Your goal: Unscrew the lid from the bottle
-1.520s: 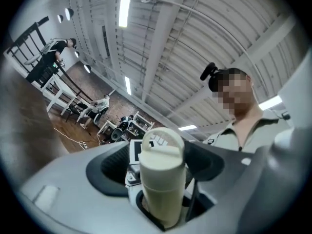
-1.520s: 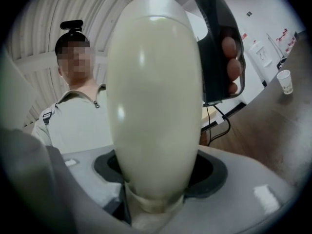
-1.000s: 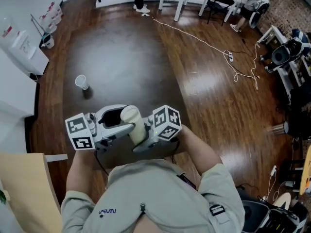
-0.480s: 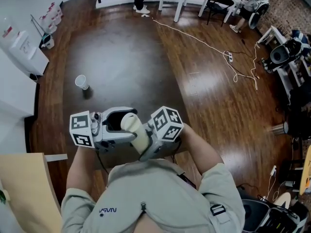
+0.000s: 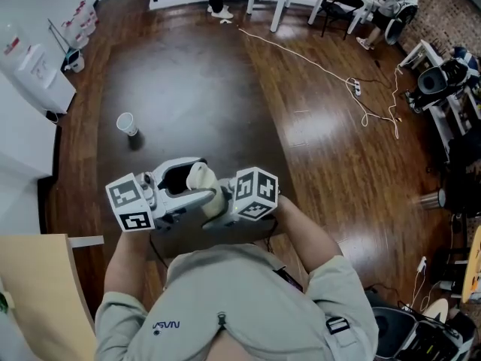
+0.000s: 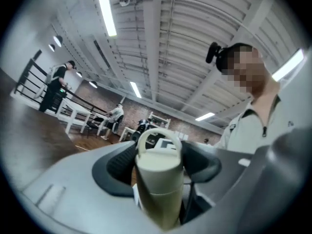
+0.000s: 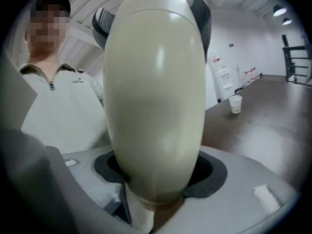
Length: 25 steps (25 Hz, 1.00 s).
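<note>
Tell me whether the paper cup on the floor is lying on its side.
No: in the head view the paper cup stands upright on the wooden floor, its open mouth facing up.

Pale grey short-sleeved shirt (image 5: 248,307), zip collar, small chest logo; grey left gripper (image 6: 158,165) and right gripper (image 7: 156,174) bear black-and-white marker cubes (image 5: 135,201).

The cream rounded plastic bottle (image 5: 217,201) is held tilted in mid-air, near centre, its loop-handled cream lid (image 5: 198,175) on, pointing far.
</note>
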Tool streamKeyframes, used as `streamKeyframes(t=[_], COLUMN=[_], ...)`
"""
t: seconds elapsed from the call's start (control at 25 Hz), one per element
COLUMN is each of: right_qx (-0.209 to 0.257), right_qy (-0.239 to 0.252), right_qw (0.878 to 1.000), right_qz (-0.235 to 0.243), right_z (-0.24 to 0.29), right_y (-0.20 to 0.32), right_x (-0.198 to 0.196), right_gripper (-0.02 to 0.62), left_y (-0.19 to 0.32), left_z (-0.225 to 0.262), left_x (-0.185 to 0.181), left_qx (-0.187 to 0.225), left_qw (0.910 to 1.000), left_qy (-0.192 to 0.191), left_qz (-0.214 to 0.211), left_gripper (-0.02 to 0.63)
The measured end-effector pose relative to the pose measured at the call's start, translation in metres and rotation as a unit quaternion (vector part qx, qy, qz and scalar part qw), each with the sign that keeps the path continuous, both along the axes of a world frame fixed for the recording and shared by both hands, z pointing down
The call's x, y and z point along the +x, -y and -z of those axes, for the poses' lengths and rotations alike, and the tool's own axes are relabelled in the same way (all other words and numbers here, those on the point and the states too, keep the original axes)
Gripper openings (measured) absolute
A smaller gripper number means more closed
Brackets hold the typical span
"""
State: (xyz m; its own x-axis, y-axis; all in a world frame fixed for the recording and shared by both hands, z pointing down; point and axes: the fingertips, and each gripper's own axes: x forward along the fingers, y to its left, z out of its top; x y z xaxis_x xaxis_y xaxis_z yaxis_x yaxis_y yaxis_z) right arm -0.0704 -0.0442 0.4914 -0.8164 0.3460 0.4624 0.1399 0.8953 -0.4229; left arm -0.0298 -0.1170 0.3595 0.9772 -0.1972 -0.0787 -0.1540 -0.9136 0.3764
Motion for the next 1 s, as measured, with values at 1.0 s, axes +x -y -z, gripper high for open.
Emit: streamKeyframes(t=[1.0], right_qx=[0.035], right_qy=[0.048], right_qw=[0.991], right_qz=[-0.117], right_z=[0.007], right_y=[0.02], right_x=[-0.012], right_gripper=[0.302], left_y=[0.002], left_z=[0.014], left_x=[-0.007], left_qx=[0.017], left_qw=[0.9923], left_qy=[0.0], left_qz=[0.123], left_gripper=[0.328])
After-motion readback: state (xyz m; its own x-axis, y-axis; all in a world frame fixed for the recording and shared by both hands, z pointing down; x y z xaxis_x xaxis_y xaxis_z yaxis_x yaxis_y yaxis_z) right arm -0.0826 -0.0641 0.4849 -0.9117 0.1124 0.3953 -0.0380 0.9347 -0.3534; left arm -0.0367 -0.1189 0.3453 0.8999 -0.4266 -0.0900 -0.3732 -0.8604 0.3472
